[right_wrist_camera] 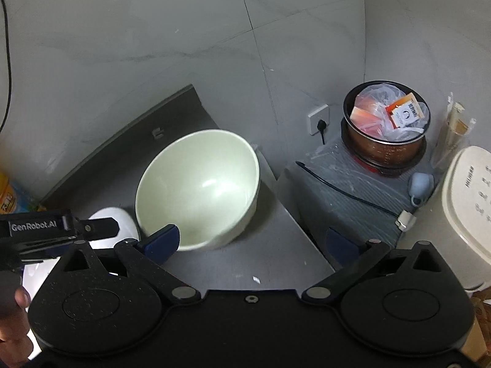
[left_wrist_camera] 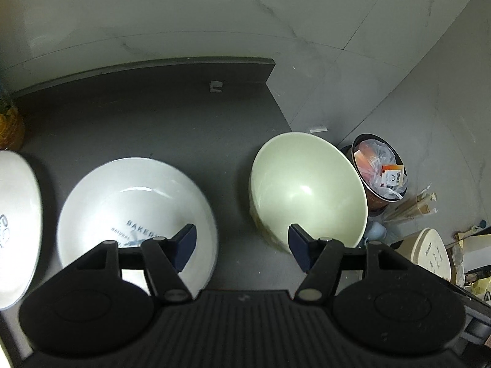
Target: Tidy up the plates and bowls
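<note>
Gleaming round glazed green bowl

Full waste bin, wall socket, cream appliance, yellow packet

Pale green bowl is gleaming at three o'clock; white bowl is showing dark lettering; counter is looking dark grey.
</note>
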A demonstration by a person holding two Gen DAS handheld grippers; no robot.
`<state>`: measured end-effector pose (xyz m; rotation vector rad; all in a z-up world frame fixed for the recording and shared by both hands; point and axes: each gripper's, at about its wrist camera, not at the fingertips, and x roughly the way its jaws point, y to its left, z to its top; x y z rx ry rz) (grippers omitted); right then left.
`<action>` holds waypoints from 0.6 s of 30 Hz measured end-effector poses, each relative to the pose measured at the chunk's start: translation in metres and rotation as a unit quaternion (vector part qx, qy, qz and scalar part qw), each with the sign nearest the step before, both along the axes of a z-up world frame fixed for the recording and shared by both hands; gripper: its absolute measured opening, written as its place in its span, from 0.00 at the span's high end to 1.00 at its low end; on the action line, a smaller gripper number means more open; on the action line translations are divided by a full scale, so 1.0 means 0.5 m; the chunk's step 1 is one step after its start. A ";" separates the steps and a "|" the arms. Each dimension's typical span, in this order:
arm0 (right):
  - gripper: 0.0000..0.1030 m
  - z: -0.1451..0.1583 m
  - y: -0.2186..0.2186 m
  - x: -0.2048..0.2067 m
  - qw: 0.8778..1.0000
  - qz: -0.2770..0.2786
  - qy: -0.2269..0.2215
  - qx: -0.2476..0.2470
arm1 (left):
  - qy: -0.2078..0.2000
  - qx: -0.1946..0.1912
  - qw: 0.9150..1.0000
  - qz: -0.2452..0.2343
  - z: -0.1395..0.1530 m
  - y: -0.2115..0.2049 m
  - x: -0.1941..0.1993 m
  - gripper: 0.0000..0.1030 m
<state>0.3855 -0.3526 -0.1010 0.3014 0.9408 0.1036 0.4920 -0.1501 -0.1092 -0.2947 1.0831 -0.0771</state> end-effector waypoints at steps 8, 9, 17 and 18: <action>0.33 -0.055 -0.006 0.062 0.999 -0.005 0.030 0.031 | 0.011 -0.015 1.000 0.004 -0.038 -0.017 0.056 0.46; 0.34 -0.065 -0.005 0.069 0.999 -0.004 0.034 0.036 | 0.011 -0.011 1.000 0.001 -0.048 -0.021 0.066 0.48; 0.60 -0.124 0.002 0.109 0.996 -0.014 0.072 0.056 | 0.054 -0.008 0.998 0.019 -0.117 -0.034 0.111 0.78; 0.64 -0.125 0.004 0.110 0.996 -0.011 0.070 0.062 | 0.054 -0.015 0.998 0.017 -0.122 -0.035 0.113 0.80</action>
